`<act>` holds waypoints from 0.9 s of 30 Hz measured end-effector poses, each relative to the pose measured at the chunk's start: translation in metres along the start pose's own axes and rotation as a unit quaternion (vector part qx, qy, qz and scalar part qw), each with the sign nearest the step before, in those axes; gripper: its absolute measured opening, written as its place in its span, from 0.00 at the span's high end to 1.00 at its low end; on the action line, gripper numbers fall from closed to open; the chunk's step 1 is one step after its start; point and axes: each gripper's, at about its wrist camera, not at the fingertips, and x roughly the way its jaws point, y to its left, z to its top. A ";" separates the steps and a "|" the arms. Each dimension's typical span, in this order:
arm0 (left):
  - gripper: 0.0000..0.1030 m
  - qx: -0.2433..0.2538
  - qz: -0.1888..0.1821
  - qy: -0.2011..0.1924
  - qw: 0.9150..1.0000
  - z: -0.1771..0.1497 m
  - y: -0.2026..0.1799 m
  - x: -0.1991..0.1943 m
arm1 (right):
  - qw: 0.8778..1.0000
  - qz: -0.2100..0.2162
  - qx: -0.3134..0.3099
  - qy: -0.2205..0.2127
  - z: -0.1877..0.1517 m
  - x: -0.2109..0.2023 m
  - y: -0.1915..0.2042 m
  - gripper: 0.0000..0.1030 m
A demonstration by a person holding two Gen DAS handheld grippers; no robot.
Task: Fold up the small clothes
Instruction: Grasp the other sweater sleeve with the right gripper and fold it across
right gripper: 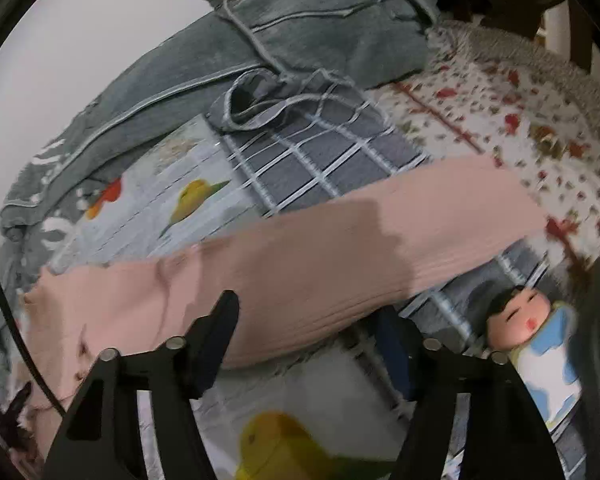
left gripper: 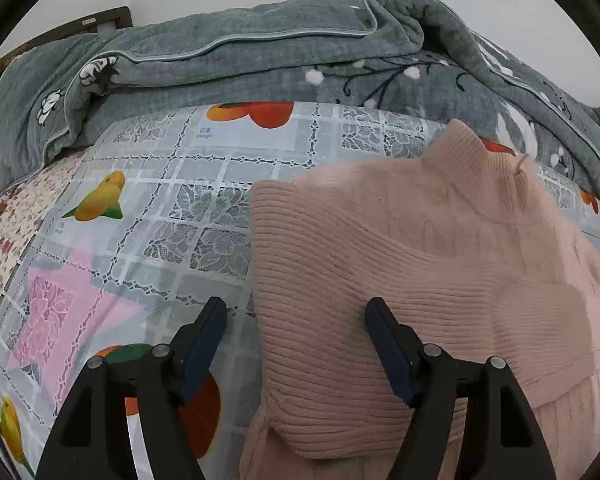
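My left tool (left gripper: 296, 312) stands apart above the pink sweater (left gripper: 400, 280), which fills the lower right of that frame. My right tool (right gripper: 304, 312) gapes too, the sleeve (right gripper: 340, 248) between its fingers unpinched. A shallow bite could drop the sleeve crooked onto the bed.
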 end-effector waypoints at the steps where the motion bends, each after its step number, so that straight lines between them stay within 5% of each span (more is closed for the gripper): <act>1: 0.32 0.000 -0.001 0.001 1.000 0.000 0.000 0.000 | 1.000 -0.015 -0.002 -0.003 0.002 0.000 0.000 0.53; 7: 0.32 0.001 -0.003 -0.001 1.000 0.001 -0.001 -0.001 | 0.997 -0.065 -0.039 -0.024 0.017 -0.002 0.007 0.92; 16: 0.32 -0.055 -0.051 -0.026 0.997 0.006 0.023 -0.020 | 0.968 -0.114 -0.157 -0.161 0.016 -0.075 0.084 0.95; 22: 0.29 -0.080 -0.062 -0.055 0.993 0.009 0.051 -0.044 | 0.942 -0.091 -0.243 -0.212 0.002 -0.120 0.187 0.95; 27: 0.29 -0.098 -0.045 -0.071 0.992 0.007 0.087 -0.055 | 0.922 -0.028 -0.315 -0.225 -0.039 -0.142 0.291 0.95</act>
